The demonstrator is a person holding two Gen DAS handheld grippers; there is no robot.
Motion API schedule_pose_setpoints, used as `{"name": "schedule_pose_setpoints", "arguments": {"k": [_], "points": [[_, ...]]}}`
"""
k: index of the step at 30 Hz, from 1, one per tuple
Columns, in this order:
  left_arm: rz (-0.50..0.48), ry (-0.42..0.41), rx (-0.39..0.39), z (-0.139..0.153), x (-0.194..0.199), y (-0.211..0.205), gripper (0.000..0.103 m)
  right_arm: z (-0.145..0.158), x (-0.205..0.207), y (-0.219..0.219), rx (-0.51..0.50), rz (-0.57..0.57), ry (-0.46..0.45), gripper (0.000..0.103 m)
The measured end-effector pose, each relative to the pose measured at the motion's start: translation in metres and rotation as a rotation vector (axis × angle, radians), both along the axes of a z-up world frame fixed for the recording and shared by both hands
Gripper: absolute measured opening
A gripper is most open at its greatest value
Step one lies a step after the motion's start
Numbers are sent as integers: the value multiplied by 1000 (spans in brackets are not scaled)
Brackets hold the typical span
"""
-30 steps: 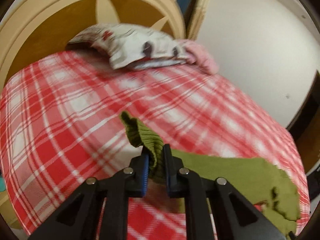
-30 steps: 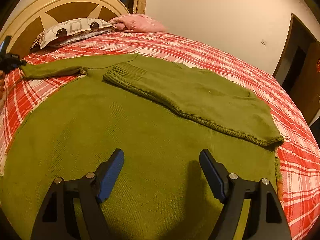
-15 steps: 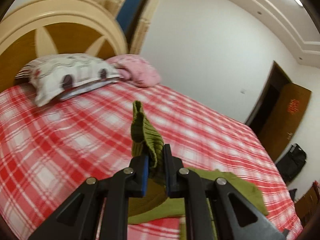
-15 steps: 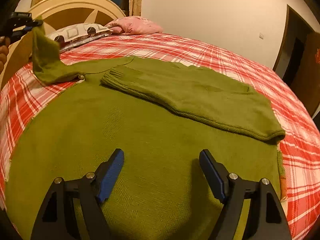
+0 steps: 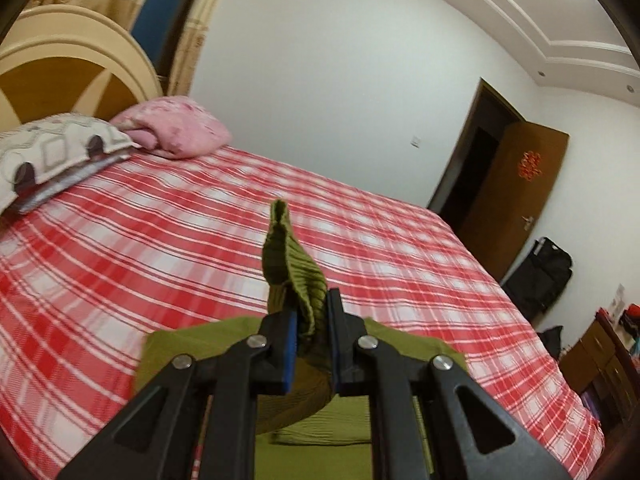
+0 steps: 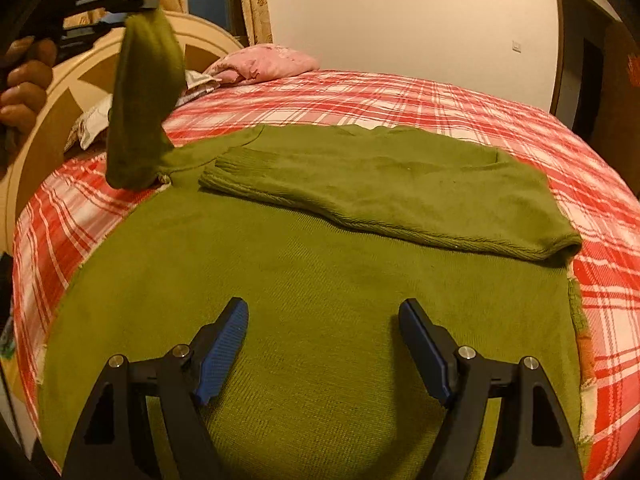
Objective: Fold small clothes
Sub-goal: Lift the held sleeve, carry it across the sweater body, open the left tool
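Lying flat on the red plaid bed: an olive-green knit sweater, body spread wide, one sleeve already folded across the chest, the other sleeve hanging lifted off the mattress by its ribbed cuff. Pinching that cuff firmly: the left hand-held gripper, jaws clenched on the knit, held high at the upper left of the right wrist view with a hand wrapped around its handle. Hovering low over the sweater's lower body: the right hand-held gripper, jaws spread wide, holding nothing. Judging the step in hand as carrying the lifted sleeve over onto the body; doing it well probably meaning swinging the cuff across in a smooth arc, keeping the sleeve taut enough not to drag the shoulder out of line, laying it parallel to the folded sleeve, and letting go only once the cuff is resting flat. Beyond the sweater: a pink pillow, a patterned pillow, a cream headboard, an open brown door. Differing from a second ago: sleeve then stretched out flat on the plaid by the left gripper, now raised clear and hanging; right gripper staying put, jaws unchanged.
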State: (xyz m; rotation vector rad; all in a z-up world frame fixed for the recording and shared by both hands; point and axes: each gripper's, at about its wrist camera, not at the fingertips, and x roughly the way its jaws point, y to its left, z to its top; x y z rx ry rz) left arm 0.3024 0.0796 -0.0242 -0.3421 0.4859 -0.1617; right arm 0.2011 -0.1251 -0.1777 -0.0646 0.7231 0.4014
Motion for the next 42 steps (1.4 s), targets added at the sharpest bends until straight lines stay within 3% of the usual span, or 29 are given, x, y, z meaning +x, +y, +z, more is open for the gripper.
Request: {"name": "schedule_pose_setpoints", "arguments": {"k": [10, 19, 25, 27, 29, 31, 36, 39, 42], "points": [[-112, 49, 14, -18, 21, -73, 13, 1, 3, -21, 130, -28, 21, 78], [-164, 127, 87, -56, 43, -118, 16, 1, 7, -20, 142, -29, 28, 78], [-215, 112, 154, -60, 35, -132, 19, 0, 6, -22, 145, -28, 31, 78], [-220, 99, 181, -58, 28, -129, 27, 0, 7, -23, 147, -26, 33, 78], [-198, 86, 230, -60, 18, -120, 57, -1, 8, -24, 155, -24, 37, 78], [-164, 79, 264, -65, 9, -107, 67, -1, 9, -26, 163, -23, 42, 78], [-54, 143, 327, -90, -12, -51, 70, -1, 11, -26, 167, -23, 44, 78], [31, 190, 418, -106, -21, -22, 70, 2, 9, -33, 193, -48, 34, 78], [88, 239, 441, -120, -23, 4, 70, 5, 13, -47, 253, -88, 87, 78]]}}
